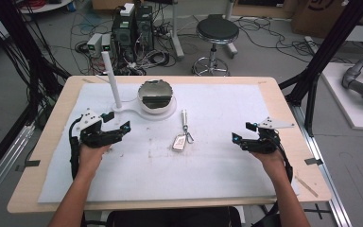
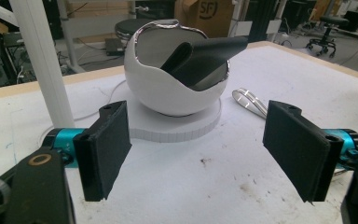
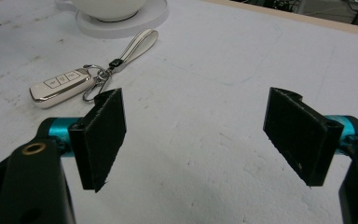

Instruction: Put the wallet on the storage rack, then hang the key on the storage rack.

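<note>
In the high view, the car key (image 1: 179,142) lies on the white mat (image 1: 217,170) near the table's middle, between the 2 grippers and well apart from both. Its strap (image 1: 185,117) runs away toward the white egg-shaped holder (image 1: 156,97), which sits on a flat base beside an upright white post (image 1: 111,78). The left gripper (image 1: 118,124) and the right gripper (image 1: 240,138) both hover spread wide with nothing between their pads. The key is small here, and its buttons cannot be made out.

In the left gripper view, the holder (image 2: 168,88) stands just ahead of the wide jaws, a dark folded insert (image 2: 200,53) lying inside it. A glimpse of the strap's end (image 2: 249,100) shows behind the base; the fob itself is cut off by the right-hand pad (image 2: 298,147).

In the right gripper view, the fob (image 3: 60,86) lies flat, buttons up, joined by a metal ring and clasp (image 3: 98,79) to the strap (image 3: 137,44). The fob looks light, rigid and glossy, so likely slippery; gripping across its 2 long edges seems safest. The strap looks soft and would leave the fob dangling. The near pad (image 3: 102,135) hides part of the clasp, and the holder is cut off at the top.
</note>
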Demonstrator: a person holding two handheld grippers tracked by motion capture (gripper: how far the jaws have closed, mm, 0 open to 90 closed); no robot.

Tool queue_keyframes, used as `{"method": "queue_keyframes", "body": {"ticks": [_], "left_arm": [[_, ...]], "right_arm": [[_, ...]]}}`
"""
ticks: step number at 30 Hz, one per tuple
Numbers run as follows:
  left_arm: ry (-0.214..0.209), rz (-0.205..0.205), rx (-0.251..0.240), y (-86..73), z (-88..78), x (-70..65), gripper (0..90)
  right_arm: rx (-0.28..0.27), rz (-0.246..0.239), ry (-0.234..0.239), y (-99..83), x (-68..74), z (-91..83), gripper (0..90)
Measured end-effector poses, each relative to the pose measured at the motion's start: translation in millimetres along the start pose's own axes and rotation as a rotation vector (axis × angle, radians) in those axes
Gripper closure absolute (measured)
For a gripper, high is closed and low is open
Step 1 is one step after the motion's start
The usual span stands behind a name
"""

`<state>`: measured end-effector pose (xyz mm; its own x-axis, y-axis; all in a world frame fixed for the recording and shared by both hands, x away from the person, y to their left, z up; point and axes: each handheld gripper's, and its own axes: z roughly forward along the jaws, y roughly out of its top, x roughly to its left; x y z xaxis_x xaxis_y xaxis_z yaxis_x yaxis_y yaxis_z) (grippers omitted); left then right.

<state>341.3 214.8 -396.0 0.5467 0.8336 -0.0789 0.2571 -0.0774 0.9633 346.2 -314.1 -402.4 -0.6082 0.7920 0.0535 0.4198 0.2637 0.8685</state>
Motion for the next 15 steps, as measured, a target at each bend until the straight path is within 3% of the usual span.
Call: {"method": "queue_keyframes", "body": {"ticks": [13, 15], "left_arm": [[-0.02, -0.013, 0.011, -3.7, 4.9, 0.6, 22.9], [-0.021, -0.012, 0.013, -4.2, 4.9, 0.4, 22.9]], "right_arm": [[-0.005, 0.031, -0.018, 3.7, 9.5, 12.3, 21.6], [-0.01, 0.039, -0.01, 4.6, 11.0, 15.9, 26.6]]}}
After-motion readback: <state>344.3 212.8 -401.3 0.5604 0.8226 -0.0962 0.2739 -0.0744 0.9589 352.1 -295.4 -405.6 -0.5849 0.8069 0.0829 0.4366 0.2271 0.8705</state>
